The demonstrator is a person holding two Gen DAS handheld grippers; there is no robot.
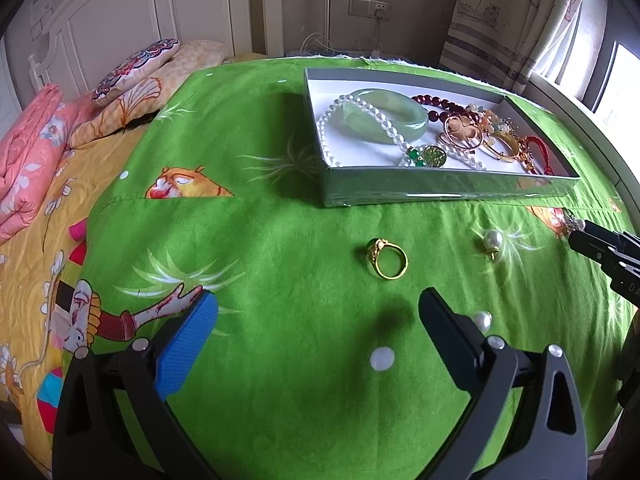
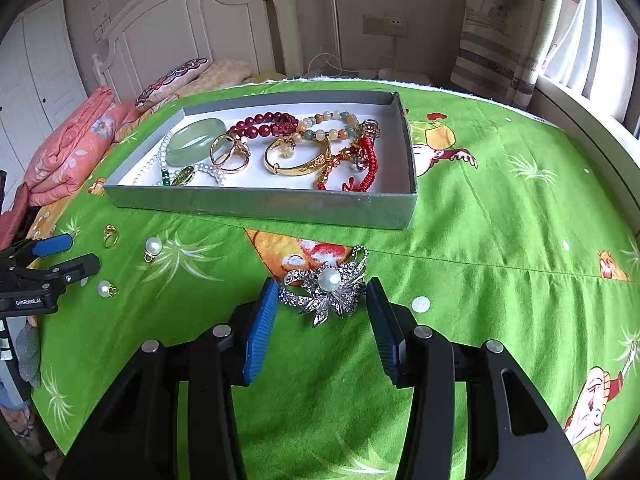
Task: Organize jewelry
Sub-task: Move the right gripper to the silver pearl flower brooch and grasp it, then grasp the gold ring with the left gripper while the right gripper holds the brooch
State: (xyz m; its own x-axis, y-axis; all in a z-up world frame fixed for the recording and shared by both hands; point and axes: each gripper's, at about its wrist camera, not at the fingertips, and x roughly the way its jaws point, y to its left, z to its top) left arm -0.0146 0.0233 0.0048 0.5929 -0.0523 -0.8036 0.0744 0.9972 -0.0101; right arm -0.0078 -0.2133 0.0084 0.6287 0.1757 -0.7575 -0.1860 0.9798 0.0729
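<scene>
Between right gripper [image 2: 322, 300] jaws: brooch [image 2: 326, 286], apparently clamped; left gripper [image 1: 318, 316] jaws agape.

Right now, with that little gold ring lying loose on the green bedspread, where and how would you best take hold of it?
Probably across the plain band. The gold ring lies flat on the green bedspread, hoop showing as an open circle, its chunky ornamented top toward the grey box. The open left gripper sits just short of it, so come from above and the near side, one finger each side of the hoop.
</scene>
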